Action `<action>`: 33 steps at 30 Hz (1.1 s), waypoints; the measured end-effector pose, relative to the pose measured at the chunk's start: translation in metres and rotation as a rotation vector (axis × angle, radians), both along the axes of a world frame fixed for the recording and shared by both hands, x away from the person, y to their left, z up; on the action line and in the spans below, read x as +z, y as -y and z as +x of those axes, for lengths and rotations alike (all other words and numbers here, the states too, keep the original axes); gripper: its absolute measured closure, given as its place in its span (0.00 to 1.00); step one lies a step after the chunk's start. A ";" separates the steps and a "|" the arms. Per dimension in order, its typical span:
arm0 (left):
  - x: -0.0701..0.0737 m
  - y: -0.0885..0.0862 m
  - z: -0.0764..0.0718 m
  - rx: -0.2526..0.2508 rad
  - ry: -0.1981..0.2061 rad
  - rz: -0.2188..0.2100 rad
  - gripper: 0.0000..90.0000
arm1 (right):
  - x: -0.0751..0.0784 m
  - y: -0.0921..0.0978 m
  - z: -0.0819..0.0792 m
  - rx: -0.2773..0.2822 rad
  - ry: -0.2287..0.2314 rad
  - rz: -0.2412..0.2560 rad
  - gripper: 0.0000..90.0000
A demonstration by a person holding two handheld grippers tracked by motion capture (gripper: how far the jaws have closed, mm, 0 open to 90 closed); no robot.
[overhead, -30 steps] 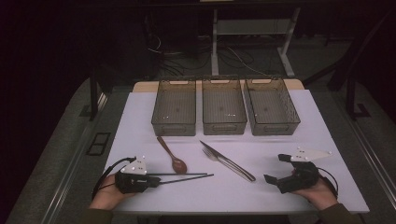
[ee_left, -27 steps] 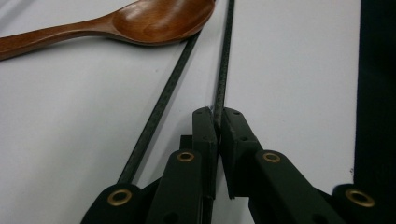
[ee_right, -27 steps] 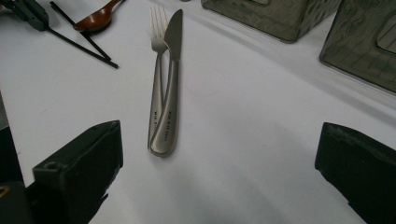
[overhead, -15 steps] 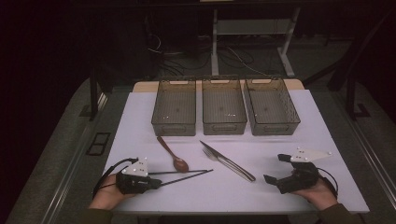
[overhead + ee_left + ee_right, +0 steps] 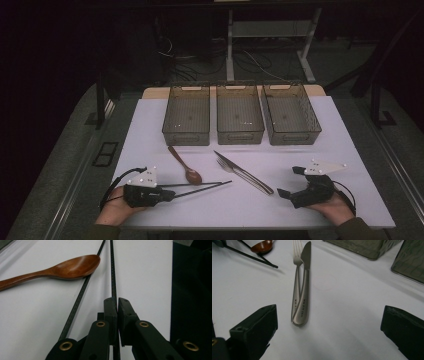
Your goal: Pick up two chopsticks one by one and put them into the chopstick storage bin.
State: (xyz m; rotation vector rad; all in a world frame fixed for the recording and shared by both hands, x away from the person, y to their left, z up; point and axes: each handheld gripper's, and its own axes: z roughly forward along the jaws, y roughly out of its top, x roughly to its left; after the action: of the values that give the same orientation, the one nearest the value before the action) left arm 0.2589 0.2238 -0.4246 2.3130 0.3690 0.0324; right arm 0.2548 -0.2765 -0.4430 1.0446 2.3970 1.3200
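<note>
Chopsticks (image 5: 200, 187), black and thin, are laid on the white table cover (image 5: 150, 130) at the near left, with the tips pointed right. One stick is clamped between the jaws of the left gripper (image 5: 167, 195), which are seen pressed together on it in the left gripper view (image 5: 117, 305); the second stick (image 5: 80, 293) lies free just beside the first, and the two diverge toward the far ends. A wooden spoon (image 5: 185, 165) is positioned just beyond the chopsticks, with its bowl touching or nearly touching the free stick (image 5: 75, 267).

At the near right, the right gripper (image 5: 292, 182) is held by a hand (image 5: 332, 207) just above the cover, with its jaws spread wide and nothing between them. A steel knife (image 5: 304, 290) and a fork (image 5: 297, 282) are laid side by side, touching, near the middle of the cover, in line with the open jaws but apart from them.

Three mesh bins (image 5: 240, 115) are set in a row at the far side, well apart from both grippers.
</note>
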 end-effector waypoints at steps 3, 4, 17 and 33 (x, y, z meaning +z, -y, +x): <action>0.003 0.002 0.000 0.006 0.005 -0.015 0.95 | 0.000 0.001 0.000 -0.001 0.000 0.000 0.01; 0.004 0.002 -0.001 0.014 0.002 -0.022 0.95 | 0.000 0.001 0.000 -0.002 0.000 -0.001 0.01; 0.014 0.014 -0.001 0.098 -0.009 -0.062 0.95 | 0.001 0.003 0.000 -0.009 -0.001 0.004 0.01; 0.030 0.027 0.004 0.199 0.027 -0.094 0.95 | 0.002 0.006 0.000 -0.018 -0.001 0.022 0.01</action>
State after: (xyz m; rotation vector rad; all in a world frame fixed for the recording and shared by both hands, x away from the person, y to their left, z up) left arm 0.2632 0.1963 -0.3949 2.1737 0.5738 0.1419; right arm 0.2548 -0.2824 -0.4410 1.0703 2.3740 1.3426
